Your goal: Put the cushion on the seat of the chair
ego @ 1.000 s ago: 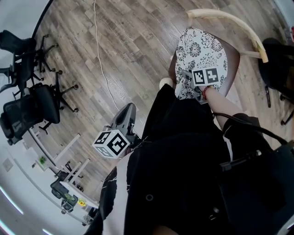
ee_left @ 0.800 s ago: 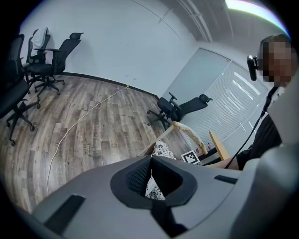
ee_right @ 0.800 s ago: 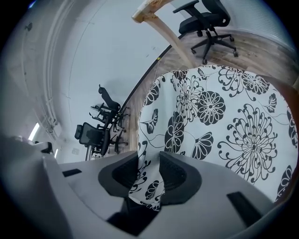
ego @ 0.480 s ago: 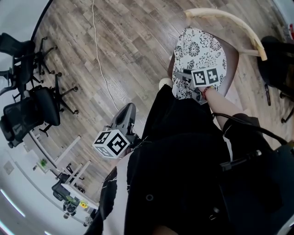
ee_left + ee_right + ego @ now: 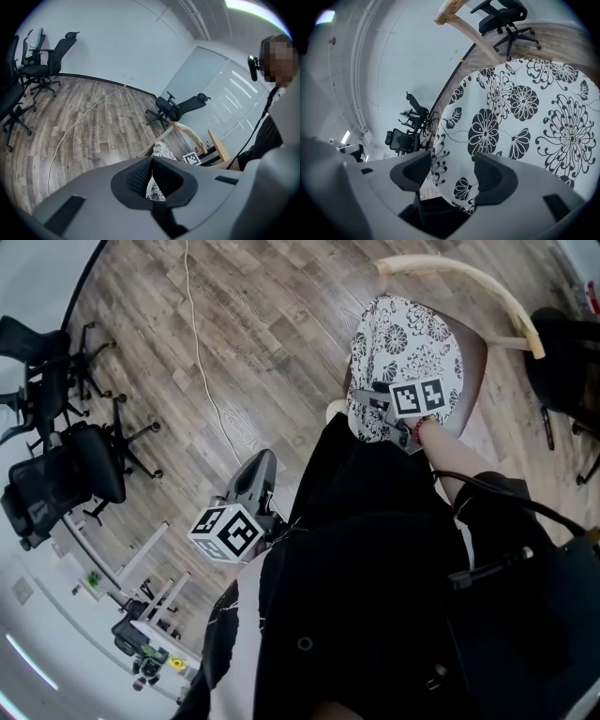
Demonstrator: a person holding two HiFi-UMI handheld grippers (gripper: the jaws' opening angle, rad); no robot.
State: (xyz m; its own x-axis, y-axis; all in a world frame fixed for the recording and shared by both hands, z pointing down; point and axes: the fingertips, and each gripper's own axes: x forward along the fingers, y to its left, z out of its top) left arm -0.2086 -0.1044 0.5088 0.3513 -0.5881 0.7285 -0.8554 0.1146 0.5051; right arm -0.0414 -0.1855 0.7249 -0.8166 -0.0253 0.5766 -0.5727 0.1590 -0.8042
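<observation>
Cushion: white cloth with black flowers [image 5: 405,348], lying flat on the seat of the chair [image 5: 478,362]. It covers most of the seat, and only a brown strip of seat shows beside it.
Chair back: pale curved wood, on the side of the chair far from the person.
Right tool [image 5: 373,401]: at the front edge of the chair seat. Its jaws are opening and stand wide apart; the near edge of the cushion is between them, but the pads do not press on it.
Left tool [image 5: 264,460]: well apart from the chair, out to its left over the floor [image 5: 281,324]. Its jaws are pressed together at the tips, with nothing in them.
Cable [image 5: 202,352]: white, running along the floor to the left of the chair.
Office chairs [image 5: 66,465]: black, far to the left of the chair, by the wall.
</observation>
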